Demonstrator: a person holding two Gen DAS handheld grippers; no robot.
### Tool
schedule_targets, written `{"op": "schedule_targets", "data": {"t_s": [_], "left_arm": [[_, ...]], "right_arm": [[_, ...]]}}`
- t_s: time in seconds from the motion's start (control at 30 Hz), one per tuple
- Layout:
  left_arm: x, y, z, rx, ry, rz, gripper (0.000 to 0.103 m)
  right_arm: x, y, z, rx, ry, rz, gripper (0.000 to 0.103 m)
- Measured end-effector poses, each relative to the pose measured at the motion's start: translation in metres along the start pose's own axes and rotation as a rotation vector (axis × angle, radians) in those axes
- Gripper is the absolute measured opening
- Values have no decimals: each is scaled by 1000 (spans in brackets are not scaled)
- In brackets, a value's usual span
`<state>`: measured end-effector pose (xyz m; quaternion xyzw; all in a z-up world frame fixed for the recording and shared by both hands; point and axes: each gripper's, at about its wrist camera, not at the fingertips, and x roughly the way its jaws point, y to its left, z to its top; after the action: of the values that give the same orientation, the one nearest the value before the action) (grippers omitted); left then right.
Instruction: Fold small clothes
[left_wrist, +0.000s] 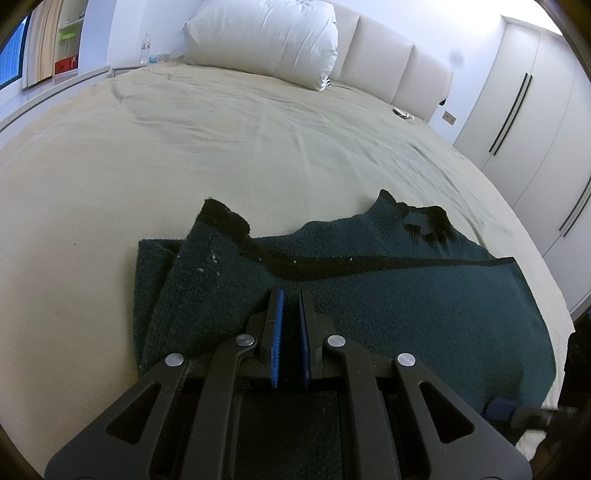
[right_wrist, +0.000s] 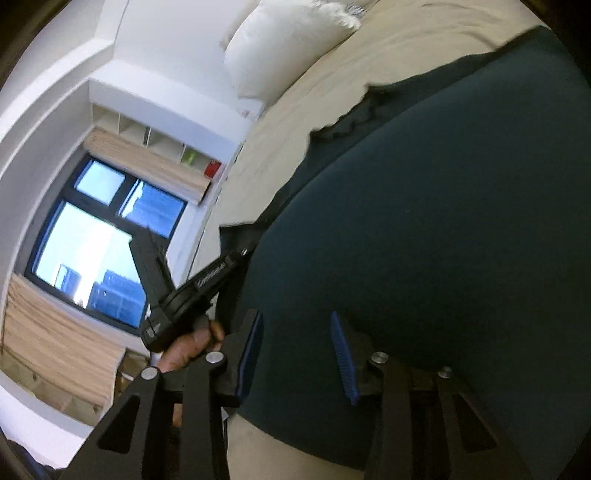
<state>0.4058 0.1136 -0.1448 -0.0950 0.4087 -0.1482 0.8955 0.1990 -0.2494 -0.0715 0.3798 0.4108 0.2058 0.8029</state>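
left gripper: we see the pads nearly closed, pinching the sweater's near edge
right gripper: wide open, sweater fabric between its fingers
sweater: on bed, well short of the pillow

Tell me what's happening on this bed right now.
A person with a gripper in each hand is folding a dark green sweater on the bed. The left gripper is nearly closed over the sweater's middle. The right gripper is open at its edge. One sleeve is already folded in.
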Motion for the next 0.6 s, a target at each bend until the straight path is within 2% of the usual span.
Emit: {"op": "schedule_targets", "data": {"t_s": [0.13, 0.33, 0.37, 0.4, 0.43, 0.5, 0.6], "left_arm": [[0, -1, 0, 7, 1, 8, 8], [-5, -7, 4, 28, 30, 57, 8], [-12, -12, 4, 30, 39, 86, 8], [-25, -18, 3, 26, 33, 98, 8], [-36, -25, 0, 25, 21, 78, 8], [-63, -50, -10, 38, 7, -12, 8], [-79, -94, -39, 124, 48, -110, 8]], "right_arm": [[-37, -24, 1, 61, -82, -38, 29], [-97, -45, -3, 162, -239, -201, 29], [-105, -43, -5, 160, -253, -214, 34], [-108, -37, -8, 136, -257, -211, 43], [-108, -30, -10, 108, -253, -204, 47], [-95, -14, -12, 57, -209, -144, 49], [-72, 4, -12, 30, -155, -49, 49]]}}
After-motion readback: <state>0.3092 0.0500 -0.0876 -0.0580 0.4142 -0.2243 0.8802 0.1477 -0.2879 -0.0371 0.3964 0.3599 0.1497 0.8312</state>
